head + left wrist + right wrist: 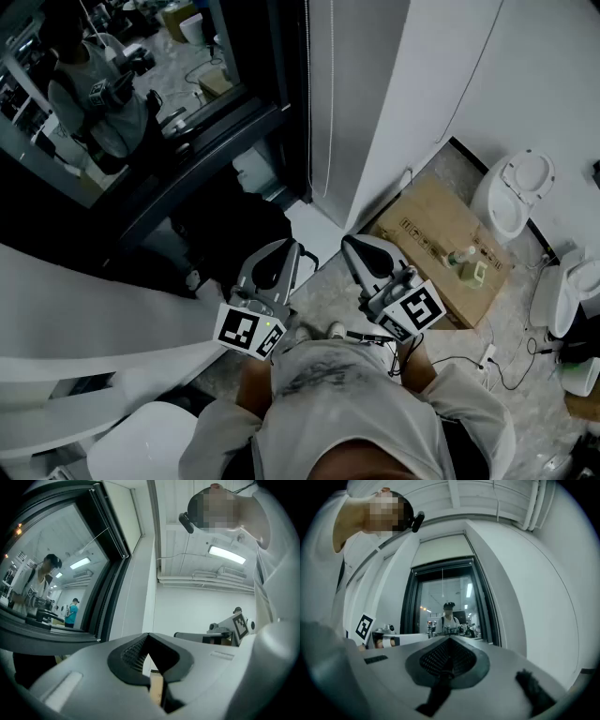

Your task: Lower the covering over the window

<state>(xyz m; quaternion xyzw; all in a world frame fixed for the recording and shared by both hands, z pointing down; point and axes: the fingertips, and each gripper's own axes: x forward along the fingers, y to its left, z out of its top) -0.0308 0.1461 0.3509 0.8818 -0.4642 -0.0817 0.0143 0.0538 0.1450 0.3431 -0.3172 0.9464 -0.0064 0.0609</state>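
Note:
The window [447, 604] has a dark frame and reflects a person who stands with grippers in hand. Its pale roller covering [440, 550] hangs only across the top of the opening. A thin cord [443, 584] drops from it at mid-pane. In the head view the window [141, 103] lies at upper left. My left gripper [279, 251] and right gripper [358, 246] are held low at my waist, side by side, pointing toward the window and touching nothing. Both are shut and empty: the left gripper [149, 635] and the right gripper [450, 639] each show their jaws meeting at the tip.
A white wall column [375, 94] stands right of the window. On the floor to the right lies a flat cardboard box [427, 220] with a small bottle [460, 256] on it. Beyond are white ceramic fixtures [516, 192] and cables [487, 358]. A white curved body [84, 361] sits at lower left.

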